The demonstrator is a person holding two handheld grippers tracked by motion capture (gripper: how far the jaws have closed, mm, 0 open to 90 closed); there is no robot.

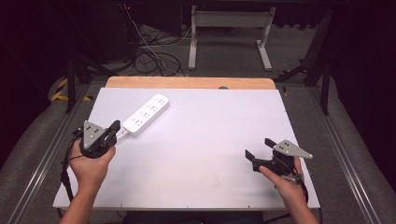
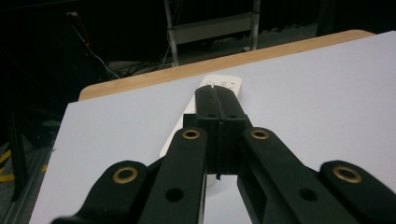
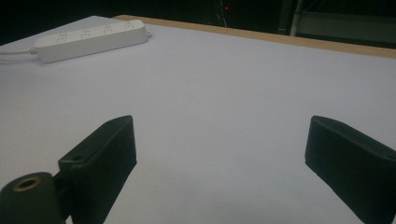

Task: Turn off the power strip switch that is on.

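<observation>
The long white plastic power strip (image 1: 146, 114) lies slantwise on the white table (image 1: 210, 154), far left. The left gripper (image 1: 113, 132) meets its near end; the left gripper view shows those jaws pressed together over it. The right gripper (image 1: 259, 150) hangs wide apart, well clear.

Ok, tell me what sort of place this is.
Probably a lab or recording workspace rather than a home: a white work table with a power strip on it, loose cables on the grey floor behind, and a metal-framed bench against black surroundings.
</observation>
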